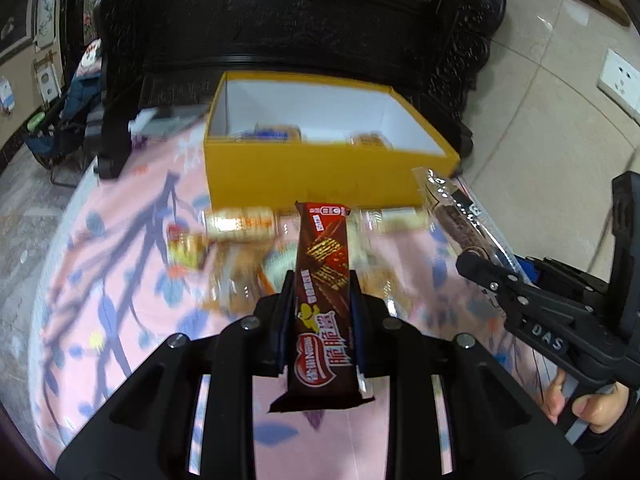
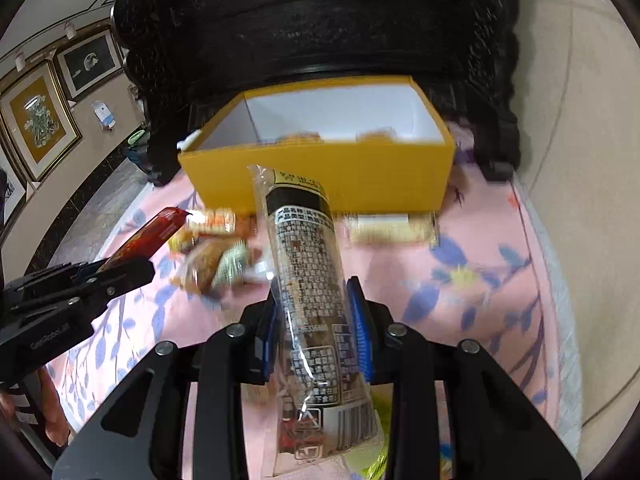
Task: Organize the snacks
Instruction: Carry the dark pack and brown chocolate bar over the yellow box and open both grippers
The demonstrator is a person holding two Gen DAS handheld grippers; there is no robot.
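Gripping 1 wafer bar (image 1: 323, 300) and 1 clear packet (image 2: 310, 292), 2 tongs.

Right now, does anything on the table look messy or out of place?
Yes. Several snack packets lie jumbled on the pink floral cloth in front of the yellow box, not inside it. Otherwise nothing looks spilled or torn; the blur hides detail.

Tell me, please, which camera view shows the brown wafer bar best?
The left wrist view: the brown wafer bar fills the centre, label readable, clamped in the left gripper. The right wrist view shows only its red-brown end obliquely at left.
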